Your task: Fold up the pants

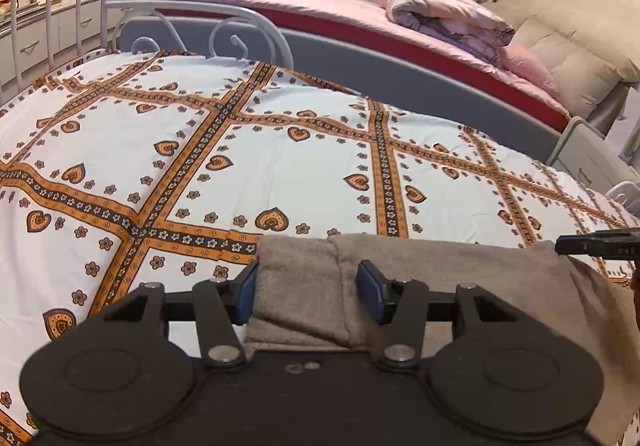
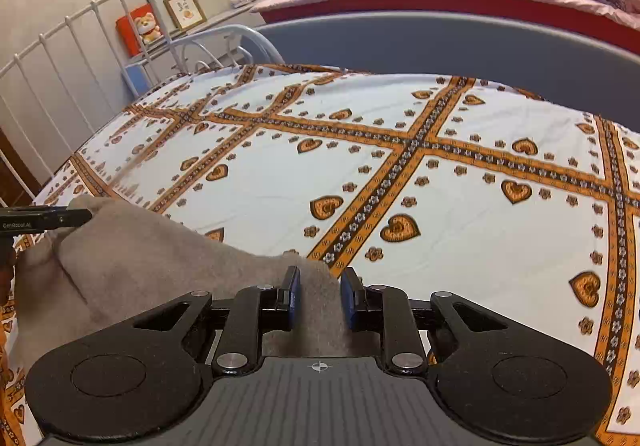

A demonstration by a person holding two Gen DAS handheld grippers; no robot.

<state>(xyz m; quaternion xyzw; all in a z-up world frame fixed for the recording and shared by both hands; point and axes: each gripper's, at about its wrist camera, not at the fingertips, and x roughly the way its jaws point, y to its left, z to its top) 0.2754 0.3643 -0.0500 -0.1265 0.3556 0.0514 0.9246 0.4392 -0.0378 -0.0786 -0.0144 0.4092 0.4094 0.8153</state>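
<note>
Since both claws sit at the near edge of the bed, it looks like they're gripping one end of the pants to fold it over. The left gripper is half-closed around a thick fold, whether it pinches I can't tell; the right gripper is narrow, clamped on a corner. Beyond, bare patterned bedsheet.

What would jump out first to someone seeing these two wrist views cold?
The bedsheet, white with orange bands and hearts, fills both views. Along its near edge lies the taupe pants, with the left tool and the right tool each straddling a stretch of the fabric. Behind stands a second bed with a pink cover and a rolled quilt on it.
</note>
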